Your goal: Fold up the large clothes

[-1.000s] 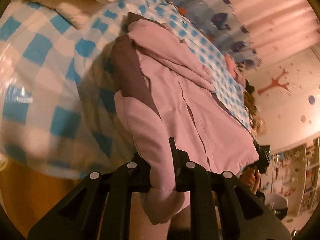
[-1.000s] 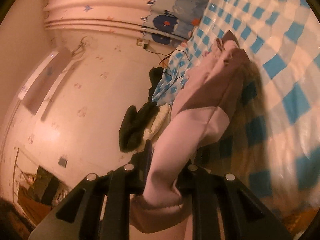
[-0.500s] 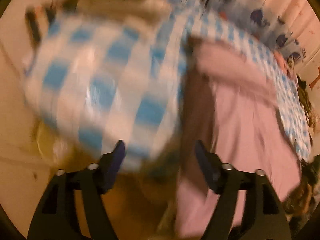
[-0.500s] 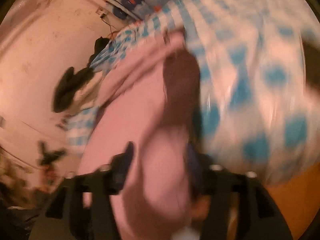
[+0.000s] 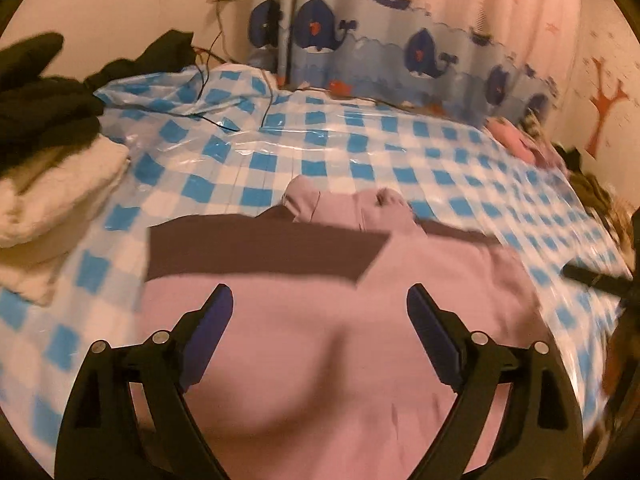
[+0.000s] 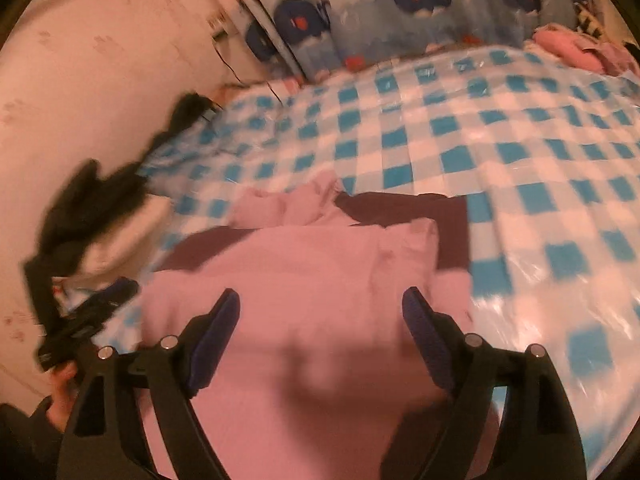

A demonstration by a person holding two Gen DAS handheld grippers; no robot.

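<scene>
A large pink garment [image 5: 312,360] with a dark brown band [image 5: 260,248] lies spread on the blue-and-white checked sheet [image 5: 320,140] of a bed. My left gripper [image 5: 320,294] hovers over its near part. Its jaws are opening, with only flat cloth below them and nothing pinched. In the right wrist view the same pink garment [image 6: 312,272] and brown band [image 6: 404,208] lie under my right gripper [image 6: 321,296]. Its jaws are opening too and grip nothing. The left gripper [image 6: 92,316] shows blurred at that view's left edge, with a hand [image 6: 64,376] on it.
Folded cream blankets [image 5: 52,196] sit at the left with black clothes [image 5: 44,92] on them. A whale-print curtain [image 5: 400,52] hangs behind the bed. Cables [image 5: 208,80] trail over the far left corner, and pink clothes [image 5: 516,140] lie far right.
Both grippers were shut on bunched pink cloth a second ago. They have let go, opened wide and swung round, and the garment now lies on the bed.
</scene>
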